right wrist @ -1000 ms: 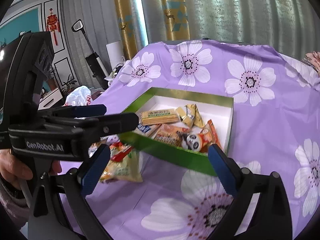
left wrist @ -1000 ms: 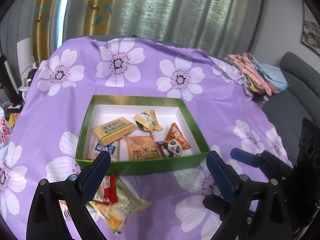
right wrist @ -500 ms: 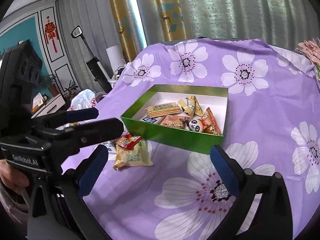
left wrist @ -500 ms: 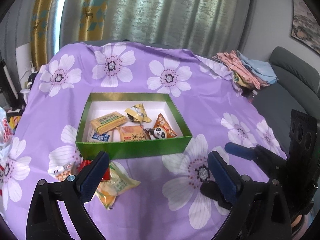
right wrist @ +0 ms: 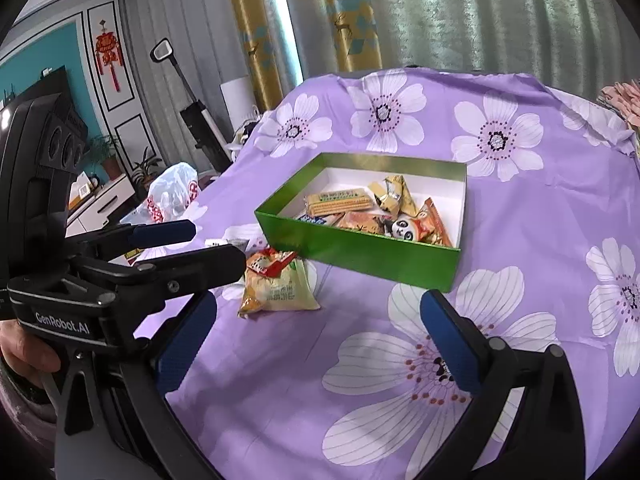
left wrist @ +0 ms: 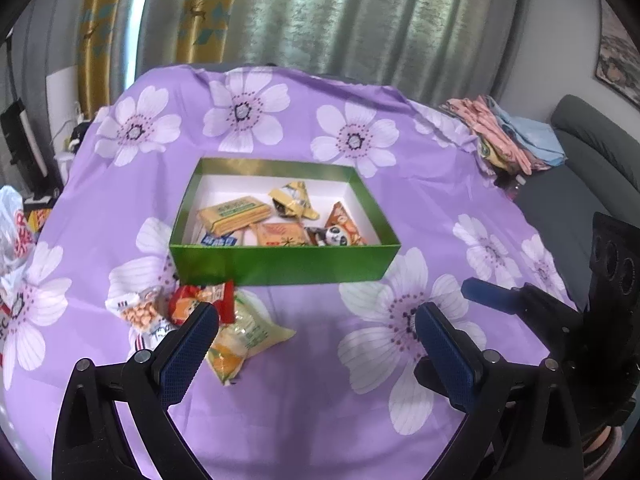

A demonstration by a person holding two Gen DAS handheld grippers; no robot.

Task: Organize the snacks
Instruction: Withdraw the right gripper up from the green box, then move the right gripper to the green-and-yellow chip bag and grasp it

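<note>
A green box point(left wrist: 280, 268) point(right wrist: 376, 260) sits on the purple flowered tablecloth and holds several snack packets, among them a yellow wafer pack point(left wrist: 232, 214) and a panda packet point(left wrist: 334, 236). Three loose packets lie in front of the box's left corner: a yellow-green bag point(left wrist: 244, 336) point(right wrist: 280, 286), a red packet point(left wrist: 200, 304) and a white peanut packet point(left wrist: 138, 310). My left gripper point(left wrist: 316, 344) is open and empty, above the cloth near the loose packets. My right gripper point(right wrist: 316, 340) is open and empty, in front of the box.
A pile of folded clothes point(left wrist: 504, 136) lies at the table's far right edge beside a grey sofa point(left wrist: 592, 168). A white plastic bag point(right wrist: 172, 196) sits off the table's left side. Curtains hang behind the table.
Both grippers have pulled back from the box and risen, so the box looks smaller and farther. The snacks have not moved.
</note>
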